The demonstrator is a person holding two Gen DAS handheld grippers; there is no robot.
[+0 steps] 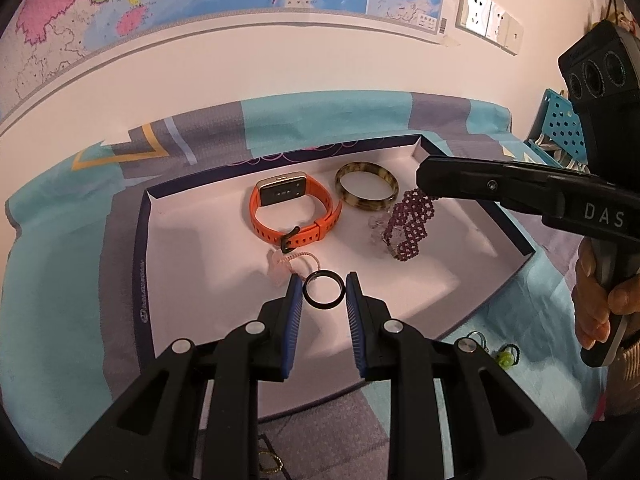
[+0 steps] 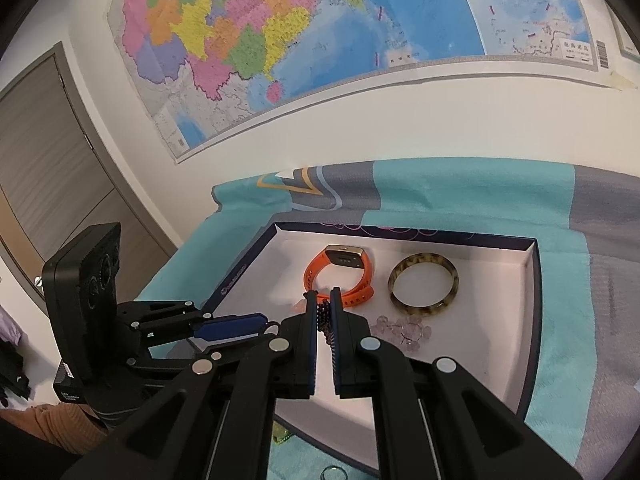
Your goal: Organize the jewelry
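Even indoor light, soft shadows, fisheye-warped edges

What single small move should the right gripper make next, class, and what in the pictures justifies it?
Probably lower the purple beaded bracelet a little, then open. The right gripper is shut on it, it hangs inside the box beside the tortoiseshell bangle, its lower end near or on the white floor.

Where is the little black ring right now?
In the left wrist view, the black ring sits between the open fingers of the left tool, over the near part of the white tray, just in front of the orange watch.
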